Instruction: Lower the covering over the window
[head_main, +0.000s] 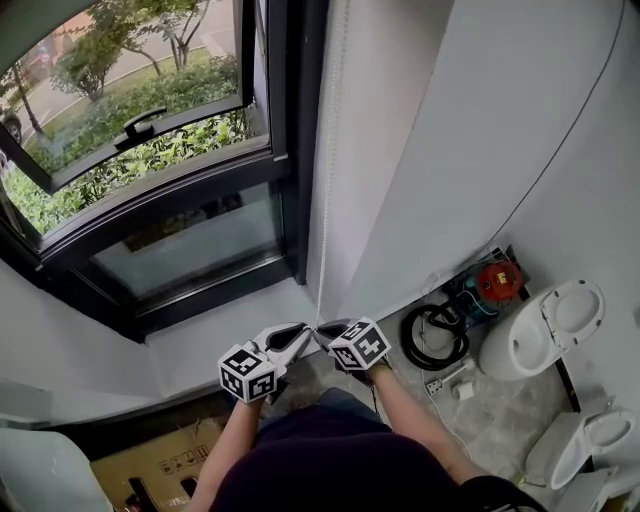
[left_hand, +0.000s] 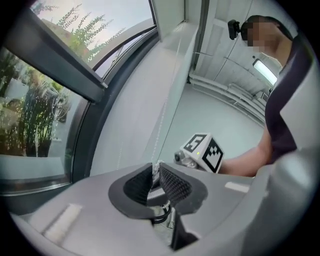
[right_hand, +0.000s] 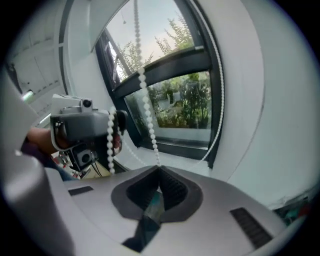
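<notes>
Covering is nowhere on the glass: the head view shows the window (head_main: 150, 150) bare down to its sill (head_main: 230, 330), so the blind must sit above, out of view. Its bead chain (right_hand: 145, 100) hangs beside the window's right frame edge, over the right end of the sill.

The right gripper (right_hand: 159, 170) is clamped on one strand, pads meeting on the beads. The left gripper (left_hand: 155, 167) has its jaws a narrow slit apart with the chain (left_hand: 165, 110) in the gap — around it, not clearly pinching.

Risks, as I judge them: only one firm grip carries the pull, so smooth beads could slide through the pads. A second strand hangs in front of the left gripper's body and could snag there. Hauling sideways from the frame might jump the chain off its drive.

Only the right gripper view shows both strands. The head view alone shows the tips of the left gripper (head_main: 298, 338) and right gripper (head_main: 328, 334) almost touching — and the bare glass.
</notes>
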